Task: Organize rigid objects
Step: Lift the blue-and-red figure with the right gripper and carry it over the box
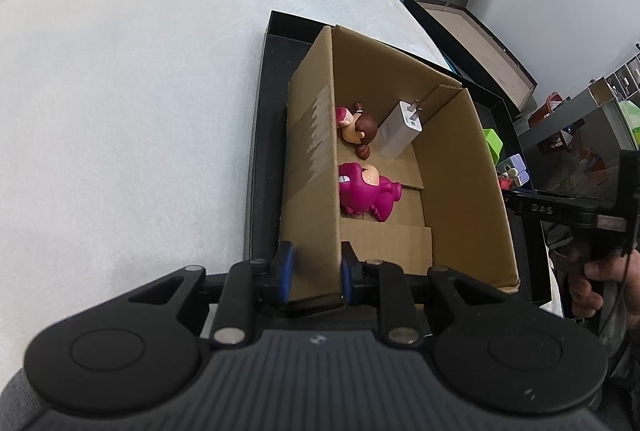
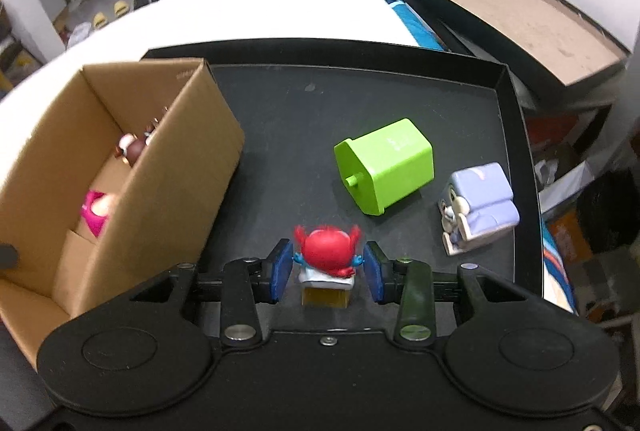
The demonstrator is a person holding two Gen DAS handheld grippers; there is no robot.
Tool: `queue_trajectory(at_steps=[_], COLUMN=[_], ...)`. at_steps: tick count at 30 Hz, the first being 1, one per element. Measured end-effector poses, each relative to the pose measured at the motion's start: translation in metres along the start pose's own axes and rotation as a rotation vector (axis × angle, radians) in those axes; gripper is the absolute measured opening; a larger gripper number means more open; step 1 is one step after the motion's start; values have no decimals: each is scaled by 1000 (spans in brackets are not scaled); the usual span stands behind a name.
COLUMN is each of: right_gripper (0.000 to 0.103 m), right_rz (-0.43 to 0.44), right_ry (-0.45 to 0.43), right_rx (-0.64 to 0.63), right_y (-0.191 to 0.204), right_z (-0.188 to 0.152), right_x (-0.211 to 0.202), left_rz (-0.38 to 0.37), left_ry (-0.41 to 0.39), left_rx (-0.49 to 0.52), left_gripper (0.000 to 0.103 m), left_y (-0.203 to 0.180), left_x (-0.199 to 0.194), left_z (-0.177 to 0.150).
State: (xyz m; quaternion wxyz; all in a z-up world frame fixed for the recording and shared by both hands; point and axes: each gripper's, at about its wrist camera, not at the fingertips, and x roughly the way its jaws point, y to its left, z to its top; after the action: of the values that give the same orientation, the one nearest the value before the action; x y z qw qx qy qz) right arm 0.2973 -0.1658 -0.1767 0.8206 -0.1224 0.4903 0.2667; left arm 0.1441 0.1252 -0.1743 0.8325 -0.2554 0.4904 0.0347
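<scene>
My left gripper point(image 1: 316, 273) is shut on the near left wall of an open cardboard box point(image 1: 312, 159), one finger outside and one inside. In the box lie a pink dinosaur toy point(image 1: 366, 193), a brown-haired doll figure point(image 1: 358, 127) and a white charger point(image 1: 402, 129). The box point(image 2: 176, 167) stands in a black tray point(image 2: 506, 103). My right gripper point(image 2: 326, 269) is open around a red-haired figure on a yellow base point(image 2: 328, 259), its pads apart from it. A green block point(image 2: 386, 167) and a lilac toy point(image 2: 478, 207) lie on the tray to the right.
The tray point(image 1: 256, 135) sits on a white padded table point(image 1: 132, 103). A second dark tray with a brown floor point(image 2: 516, 15) lies behind to the right. Shelves and clutter stand at the far right. A hand point(image 1: 592, 283) holds the other gripper at the right edge.
</scene>
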Motion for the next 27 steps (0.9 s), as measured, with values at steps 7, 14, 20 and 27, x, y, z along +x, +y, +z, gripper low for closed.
queue_trajectory(at_steps=[7,14,20,27], right_gripper=[38,38,38,38], right_rz=[-15,-45,-59,-79], right_ry=[5,12,-5,-10], right_rx=[-11,-16,-37,-73], right_y=[-4,-7,-3,8], right_z=[2,6,15,26], right_x=[-12,-18,-28,-34], left_rz=[3,3,-3,-11], left_ry=[-8,-11,-16,-17], left_rx=[7,11,10,8], left_gripper=[22,22,22,22], left_y=[-2,-2,-1,1], left_x=[-1,-2,-3,-3], left_z=[-2,-2,-3,-3])
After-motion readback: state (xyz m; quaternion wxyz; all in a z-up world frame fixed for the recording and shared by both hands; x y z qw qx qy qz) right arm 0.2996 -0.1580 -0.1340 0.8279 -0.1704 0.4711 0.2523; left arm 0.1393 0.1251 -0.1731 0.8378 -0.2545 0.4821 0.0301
